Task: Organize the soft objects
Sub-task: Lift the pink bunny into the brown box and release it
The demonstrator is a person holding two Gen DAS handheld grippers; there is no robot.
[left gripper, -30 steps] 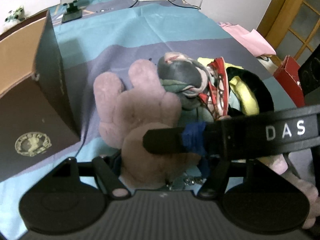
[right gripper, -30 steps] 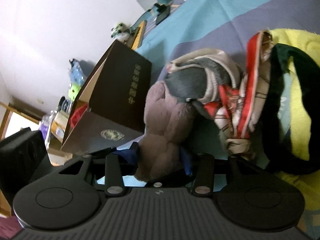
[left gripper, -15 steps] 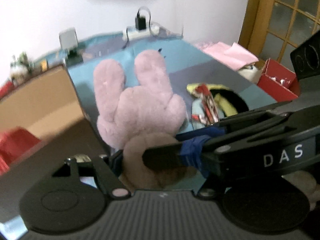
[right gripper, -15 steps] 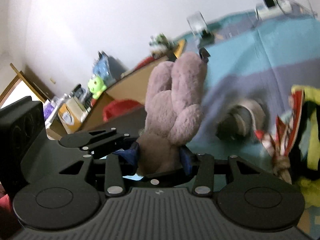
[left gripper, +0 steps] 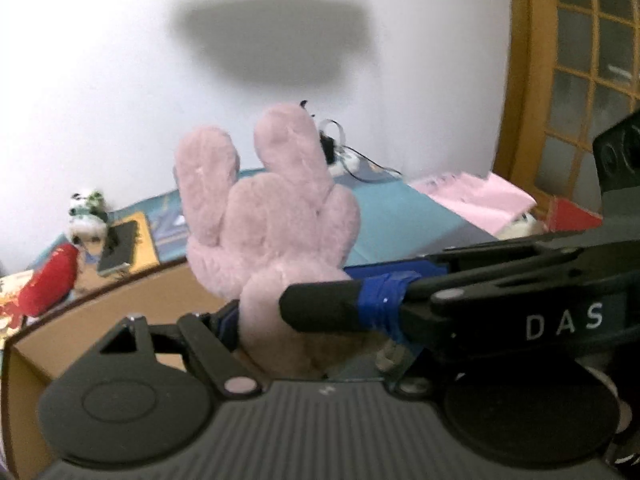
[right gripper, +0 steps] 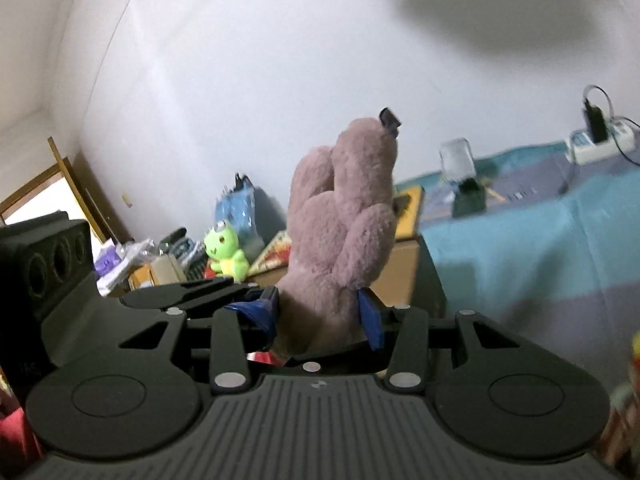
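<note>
both grippers clamp the same fluffy pink plush rabbit (left gripper: 272, 216) and hold it in the air with its two long ears pointing up. the left gripper (left gripper: 288, 324) squeezes the toy's lower body, its jaws having just eased a little wider, while the right gripper (right gripper: 318, 314) presses its blue-taped fingers (right gripper: 370, 316) on the toy from either side. the rabbit hangs above the open brown cardboard box (left gripper: 120, 312), which stands at the edge of the bed's teal and purple striped cover (right gripper: 560, 248).

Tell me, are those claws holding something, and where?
Yes: both hold the pink plush. The right gripper clamps its lower body; the left gripper pinches the same lower end, ears up.
</note>
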